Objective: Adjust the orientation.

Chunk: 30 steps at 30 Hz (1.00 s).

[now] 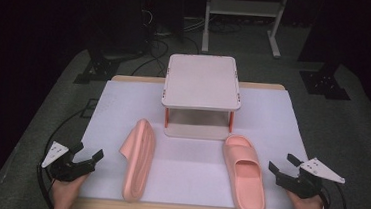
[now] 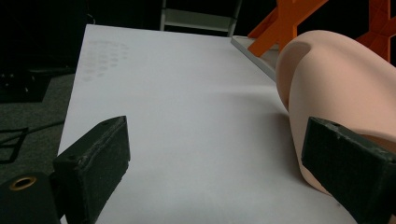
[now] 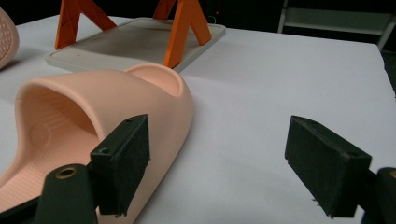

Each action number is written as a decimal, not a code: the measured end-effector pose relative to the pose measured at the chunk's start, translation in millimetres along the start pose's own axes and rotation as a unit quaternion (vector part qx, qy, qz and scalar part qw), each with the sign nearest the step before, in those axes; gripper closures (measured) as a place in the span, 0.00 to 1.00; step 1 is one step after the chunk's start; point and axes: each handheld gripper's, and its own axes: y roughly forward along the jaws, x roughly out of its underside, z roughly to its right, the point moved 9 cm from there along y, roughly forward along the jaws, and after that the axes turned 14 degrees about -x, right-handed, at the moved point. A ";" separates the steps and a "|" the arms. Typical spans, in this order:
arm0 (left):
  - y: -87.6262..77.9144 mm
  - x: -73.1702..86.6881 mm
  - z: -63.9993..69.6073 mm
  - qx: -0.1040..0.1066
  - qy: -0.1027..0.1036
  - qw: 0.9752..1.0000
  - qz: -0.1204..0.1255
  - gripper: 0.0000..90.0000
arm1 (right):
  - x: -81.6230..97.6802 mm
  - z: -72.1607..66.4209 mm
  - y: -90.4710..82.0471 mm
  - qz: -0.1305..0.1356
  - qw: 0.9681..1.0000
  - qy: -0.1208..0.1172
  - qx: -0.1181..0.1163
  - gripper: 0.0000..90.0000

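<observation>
Two pink slippers lie on a white-covered worktop (image 1: 272, 121) before a small two-tier rack (image 1: 201, 96). The left slipper (image 1: 139, 158) rests on its side; the right slipper (image 1: 245, 172) sits upright (strap up). The left hand-held gripper (image 1: 86, 158) and right hand-held gripper (image 1: 281, 164) flank them, jaws spread, holding nothing.

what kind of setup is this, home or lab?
Likely a lab data-collection station: dark room, white-covered table with staged pink slippers and a small two-tier rack, cables on the floor, handheld left claw open.
</observation>
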 end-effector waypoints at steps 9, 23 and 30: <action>1.1 0.9 6.5 0.011 0.004 1.000 0.000 0.08 | -2.2 2.9 -4.7 0.010 1.000 0.004 0.003 0.24; 3.8 8.2 30.6 0.043 0.021 0.999 -0.013 0.08 | -7.1 -1.0 -4.3 0.012 1.000 -0.010 0.004 0.23; 6.8 10.4 40.3 0.052 0.029 0.998 -0.019 0.08 | -7.0 -3.0 -3.1 0.010 1.000 -0.011 0.001 0.23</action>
